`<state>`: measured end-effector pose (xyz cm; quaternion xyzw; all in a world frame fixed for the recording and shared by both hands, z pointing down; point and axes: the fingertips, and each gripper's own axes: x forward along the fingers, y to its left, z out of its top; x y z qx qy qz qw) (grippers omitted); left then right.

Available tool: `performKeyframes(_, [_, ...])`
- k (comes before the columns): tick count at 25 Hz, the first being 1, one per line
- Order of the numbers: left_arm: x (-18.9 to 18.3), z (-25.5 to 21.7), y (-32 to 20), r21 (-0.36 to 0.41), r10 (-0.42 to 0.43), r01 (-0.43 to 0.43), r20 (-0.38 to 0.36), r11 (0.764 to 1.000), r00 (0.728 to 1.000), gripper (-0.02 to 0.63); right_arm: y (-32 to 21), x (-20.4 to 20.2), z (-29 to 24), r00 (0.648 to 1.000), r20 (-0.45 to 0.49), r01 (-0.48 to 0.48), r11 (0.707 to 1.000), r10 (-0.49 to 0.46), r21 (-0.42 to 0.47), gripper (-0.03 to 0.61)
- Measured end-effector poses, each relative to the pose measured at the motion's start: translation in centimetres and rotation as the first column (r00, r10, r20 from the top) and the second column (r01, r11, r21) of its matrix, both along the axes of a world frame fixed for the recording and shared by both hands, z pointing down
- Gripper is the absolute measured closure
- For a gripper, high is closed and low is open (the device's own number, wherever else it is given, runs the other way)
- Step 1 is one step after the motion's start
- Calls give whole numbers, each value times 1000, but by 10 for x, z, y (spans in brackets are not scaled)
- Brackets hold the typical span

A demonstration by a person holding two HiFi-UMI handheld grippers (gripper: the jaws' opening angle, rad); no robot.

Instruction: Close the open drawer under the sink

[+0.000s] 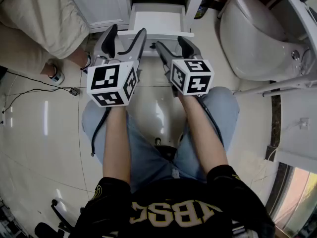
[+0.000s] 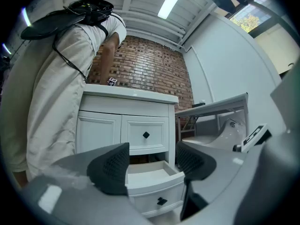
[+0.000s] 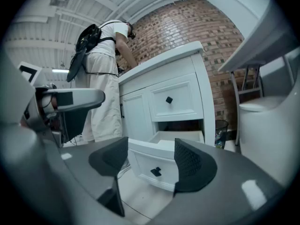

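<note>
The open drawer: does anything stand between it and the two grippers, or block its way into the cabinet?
Nothing visible does. The left gripper and the right gripper, both open and empty, face the drawer front directly. Its inside looks empty, and the standing person is off to its left.

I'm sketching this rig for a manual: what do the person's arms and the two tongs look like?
The left tongs and right tongs are grey, with black dimpled pads. Each carries a white cube printed with black square markers. A thin black cable hangs beside the left forearm. The person wears a black short-sleeved shirt with pale lettering.
</note>
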<state>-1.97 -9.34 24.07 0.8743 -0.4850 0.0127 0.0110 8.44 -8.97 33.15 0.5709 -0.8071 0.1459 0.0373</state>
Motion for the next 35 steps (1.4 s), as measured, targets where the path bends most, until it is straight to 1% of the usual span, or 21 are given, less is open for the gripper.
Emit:
performKeyframes(3, [0,-8,-5,7,-1,1,-17,1000,1000,296,-12,-2,24,999,51,14,997,-11,-70,276])
performKeyframes(6, [-5,-8,-11,24,0,0,4,1000,1000,298,-25,-4,53,998,58,31,989,-23,-146,293])
performKeyframes(9, [-13,6,-27,-2,-12,13,22,1000,1000,298,-38,-9,83,998,52,45,973,-34,-228,307])
performKeyframes(11, [-14,16,-38,-27,-17,18,24,999,1000,298,-45,-14,97,997,52,63,963,-52,-263,323])
performKeyframes(13, [-14,22,-46,-41,-17,19,27,999,999,298,-49,-22,109,996,48,86,951,-75,-296,383])
performKeyframes(14, [-13,24,-49,-46,-15,17,28,999,999,298,-51,-26,114,996,46,93,946,-83,-310,397])
performKeyframes(16, [-11,27,-55,-54,-11,13,24,998,1000,298,-55,-31,121,996,33,93,940,-87,-328,407])
performKeyframes(19, [-8,29,-63,-66,-8,8,-1,998,1000,298,-62,-30,129,998,-7,63,937,-69,-343,427])
performKeyframes(21, [-3,32,-66,-75,2,-3,-16,997,1000,298,-64,-25,133,998,-39,41,936,-58,-351,491])
performKeyframes(22, [1,35,-68,-82,9,-11,-20,997,1000,298,-64,-23,134,997,-47,40,935,-60,-354,503])
performKeyframes(24, [6,39,-72,-95,21,-23,-27,995,999,298,-68,-24,135,994,-70,54,935,-84,-351,503])
performKeyframes(25, [8,42,-74,-102,23,-26,-29,995,999,298,-71,-26,134,987,-114,67,936,-113,-345,505])
performKeyframes(26, [10,44,-75,-107,22,-25,-29,994,999,298,-74,-28,134,970,-187,83,938,-153,-336,506])
performKeyframes(27, [10,46,-77,-111,20,-23,-26,994,999,298,-78,-30,135,941,-275,101,940,-197,-327,506])
performKeyframes(28, [11,47,-78,-113,17,-20,-22,993,1000,298,-82,-32,135,904,-356,119,940,-236,-319,509])
performKeyframes(29, [11,47,-79,-113,15,-17,-19,994,1000,298,-86,-32,136,871,-414,138,940,-265,-312,511])
performKeyframes(30, [11,47,-80,-111,13,-14,-16,994,1000,298,-90,-31,137,848,-446,155,938,-287,-309,512])
performKeyframes(33, [9,45,-81,-108,6,-7,-10,994,1000,298,-100,-29,139,823,-457,195,924,-337,-329,517])
performKeyframes(35, [6,44,-81,-109,1,-2,-5,994,1000,298,-107,-29,140,793,-481,220,912,-374,-346,520])
